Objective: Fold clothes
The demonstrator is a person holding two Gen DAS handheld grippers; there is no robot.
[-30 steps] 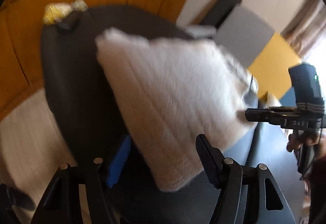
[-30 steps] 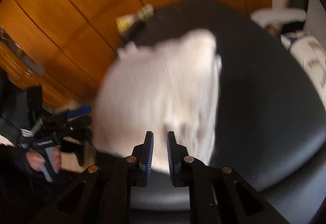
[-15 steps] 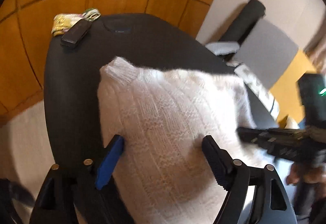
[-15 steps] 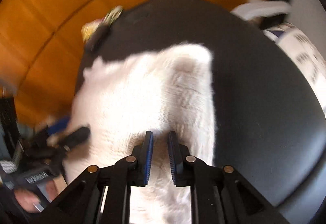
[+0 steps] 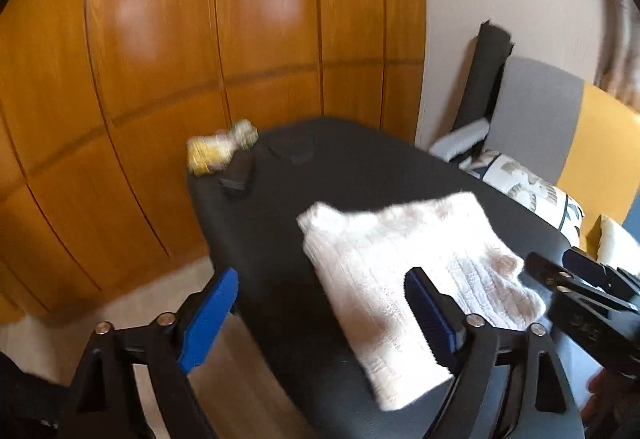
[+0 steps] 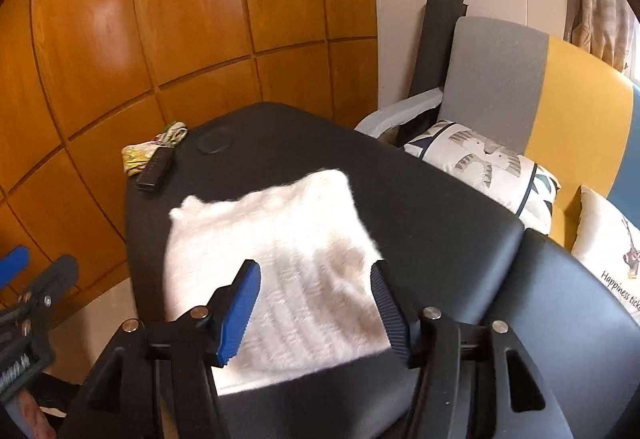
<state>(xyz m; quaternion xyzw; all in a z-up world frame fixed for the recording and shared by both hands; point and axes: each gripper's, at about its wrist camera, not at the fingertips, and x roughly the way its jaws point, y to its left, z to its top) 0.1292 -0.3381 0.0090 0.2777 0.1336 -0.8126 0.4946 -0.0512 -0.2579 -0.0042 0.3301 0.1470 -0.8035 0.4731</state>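
Note:
A white knitted sweater (image 5: 404, 279), folded into a rectangle, lies flat on the black padded table (image 5: 340, 175); it also shows in the right wrist view (image 6: 280, 263). My left gripper (image 5: 320, 319) is open and empty, raised above the table's near left edge, its right finger over the sweater. My right gripper (image 6: 316, 303) is open and empty, above the sweater's near edge. The right gripper also shows at the right of the left wrist view (image 5: 580, 287).
A black remote (image 6: 155, 170) and a yellow patterned cloth (image 6: 140, 153) lie at the table's far left corner. A grey and yellow sofa (image 6: 560, 87) with printed cushions (image 6: 484, 163) stands right of the table. Wooden wall panels (image 6: 180, 39) stand behind.
The right gripper opened and let go of the sweater. Both grippers pulled back and up from the folded sweater, which now lies flat on the table.

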